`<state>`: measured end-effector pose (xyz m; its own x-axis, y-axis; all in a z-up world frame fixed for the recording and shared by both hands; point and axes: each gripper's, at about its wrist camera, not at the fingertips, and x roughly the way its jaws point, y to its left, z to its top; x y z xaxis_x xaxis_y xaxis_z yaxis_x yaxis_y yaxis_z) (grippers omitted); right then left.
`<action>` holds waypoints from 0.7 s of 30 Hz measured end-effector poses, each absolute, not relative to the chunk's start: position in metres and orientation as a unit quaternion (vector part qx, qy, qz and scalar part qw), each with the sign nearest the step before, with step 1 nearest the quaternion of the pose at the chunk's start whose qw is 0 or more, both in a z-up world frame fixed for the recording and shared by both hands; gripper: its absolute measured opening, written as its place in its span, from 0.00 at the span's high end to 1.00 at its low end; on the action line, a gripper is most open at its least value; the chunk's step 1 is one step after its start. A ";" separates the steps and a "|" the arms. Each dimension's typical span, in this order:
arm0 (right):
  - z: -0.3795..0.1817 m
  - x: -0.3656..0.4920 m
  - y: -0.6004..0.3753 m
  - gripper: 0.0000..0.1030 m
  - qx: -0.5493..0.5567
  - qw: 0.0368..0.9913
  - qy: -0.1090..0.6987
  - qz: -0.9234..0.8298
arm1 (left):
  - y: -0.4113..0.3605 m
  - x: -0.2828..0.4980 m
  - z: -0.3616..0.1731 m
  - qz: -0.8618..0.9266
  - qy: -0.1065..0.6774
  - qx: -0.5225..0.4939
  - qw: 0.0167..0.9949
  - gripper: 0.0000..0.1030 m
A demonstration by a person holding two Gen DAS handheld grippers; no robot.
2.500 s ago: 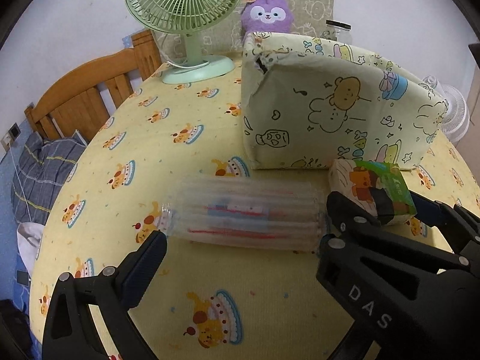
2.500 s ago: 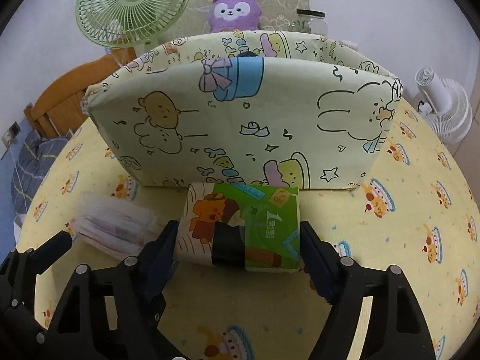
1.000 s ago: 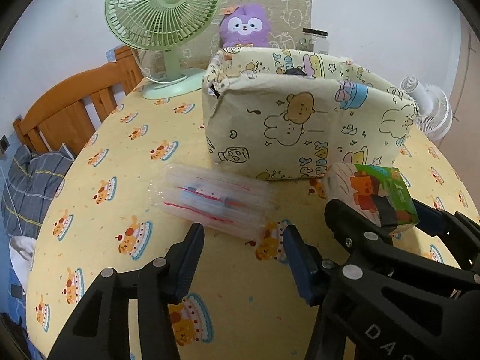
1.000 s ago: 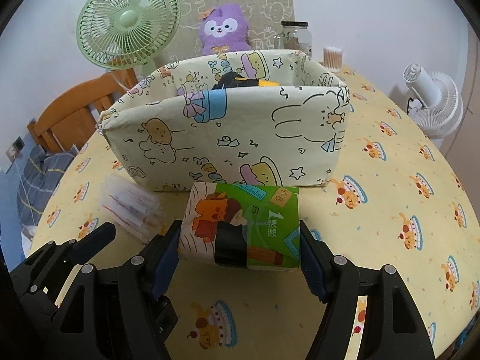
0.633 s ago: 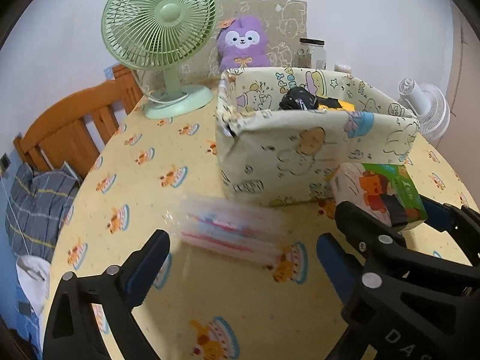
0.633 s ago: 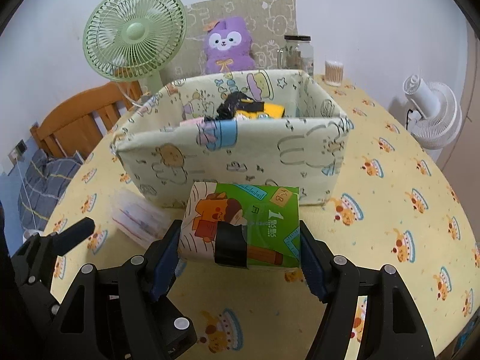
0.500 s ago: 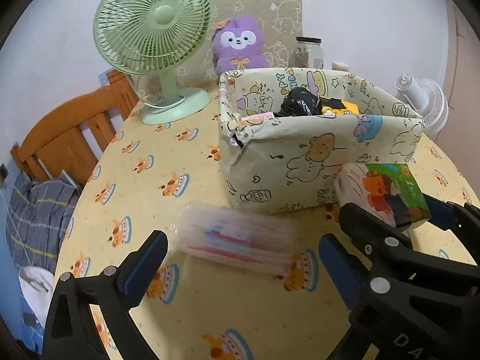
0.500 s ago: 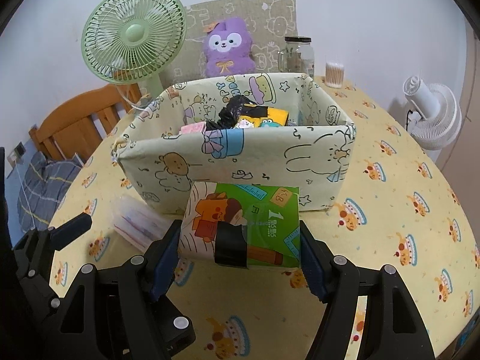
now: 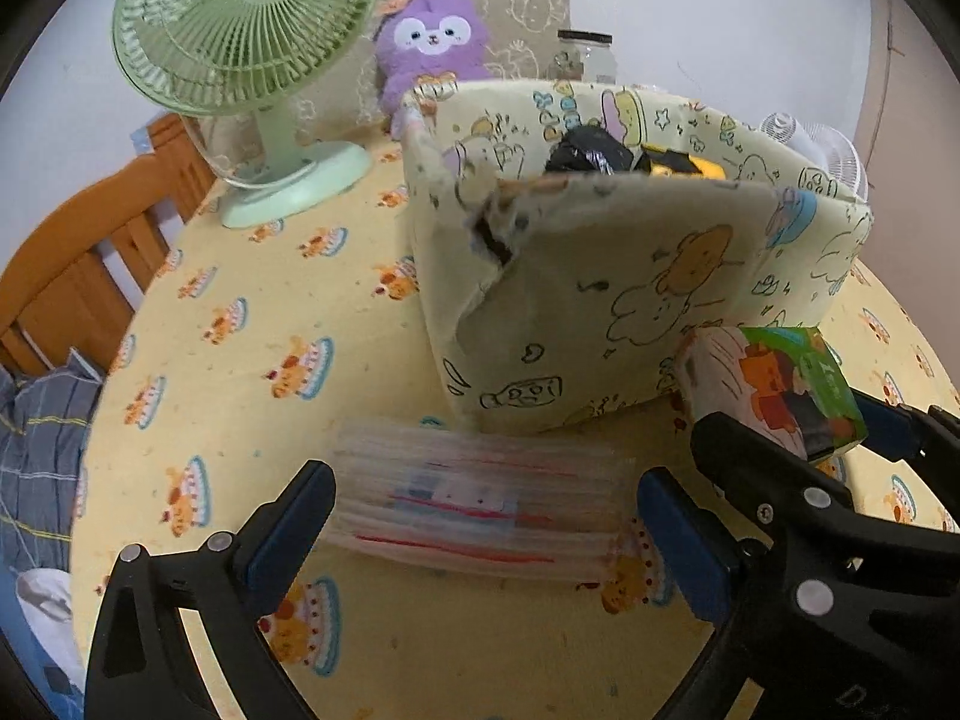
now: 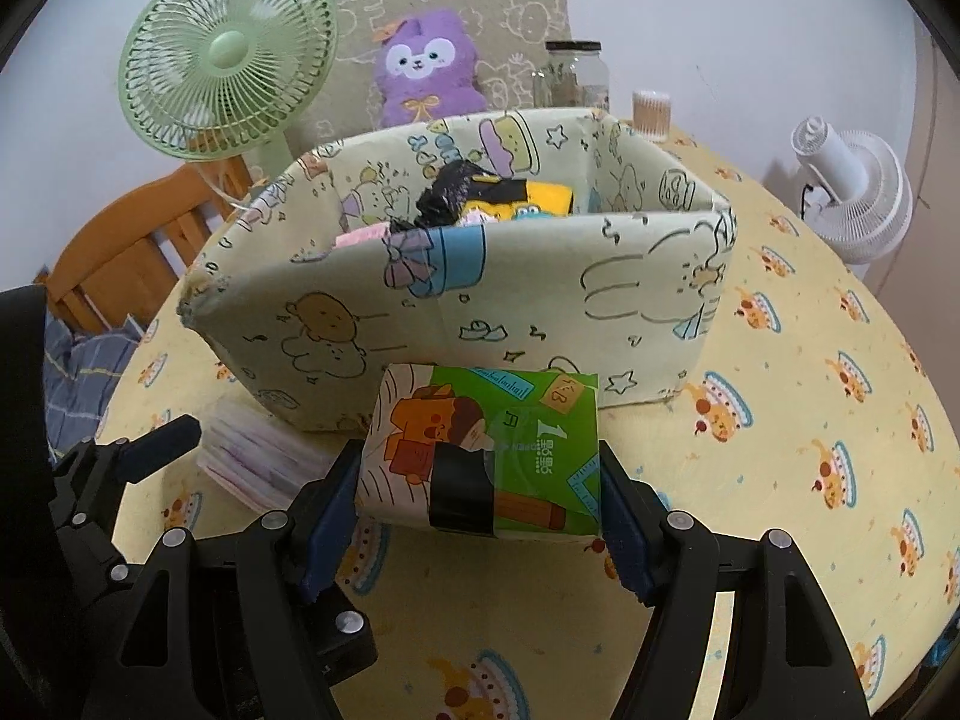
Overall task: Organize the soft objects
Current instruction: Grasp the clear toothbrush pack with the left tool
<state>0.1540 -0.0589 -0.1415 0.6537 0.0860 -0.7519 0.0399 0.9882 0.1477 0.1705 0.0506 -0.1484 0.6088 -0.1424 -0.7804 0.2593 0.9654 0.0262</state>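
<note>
straddling the clear wipes pack [image 9: 480, 510] on the bench just near the fabric bin [image 9: 630, 312], the left gripper [image 9: 486, 531] has just been opening wide, pads not touching. the right gripper [image 10: 480, 516] clamps a tissue pack [image 10: 486, 450]. both look light, squashy; grip mid-sides.

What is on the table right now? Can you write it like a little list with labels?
Table: round, yellow cloth with cake pictures
Fabric bin: cartoon print, open top, already holds a few things
Right gripper: shut on the green tissue pack, held in front of the bin
Left gripper: open, jaws either side of the clear plastic pack, which lies on the cloth, not gripped
Behind the bin: green fan, purple plush, glass jar
Far right: white fan
</note>
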 end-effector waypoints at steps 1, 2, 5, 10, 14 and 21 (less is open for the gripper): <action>-0.143 0.155 -0.059 0.28 0.077 0.905 0.418 0.011 | 0.050 0.171 -0.150 -0.115 0.431 0.066 0.893 0.03; -0.143 0.155 -0.059 0.28 0.078 0.905 0.419 0.010 | 0.050 0.171 -0.150 -0.115 0.430 0.065 0.893 0.06; -0.144 0.156 -0.059 0.28 0.078 0.904 0.421 0.006 | 0.051 0.171 -0.151 -0.115 0.431 0.062 0.893 0.10; -0.144 0.156 -0.058 0.28 0.077 0.904 0.421 0.005 | 0.052 0.170 -0.149 -0.113 0.428 0.063 0.894 0.15; -0.143 0.152 -0.058 0.29 0.072 0.905 0.419 0.008 | 0.049 0.164 -0.146 -0.111 0.424 0.069 0.896 0.17; -0.140 0.142 -0.062 0.29 0.066 0.908 0.414 0.010 | 0.042 0.148 -0.141 -0.099 0.418 0.069 0.900 0.29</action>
<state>0.1419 -0.0622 -0.1399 0.6566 0.0727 -0.7507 0.0364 0.9911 0.1278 0.1484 0.0417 -0.1414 0.6311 -0.1213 -0.7662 0.2364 0.9708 0.0410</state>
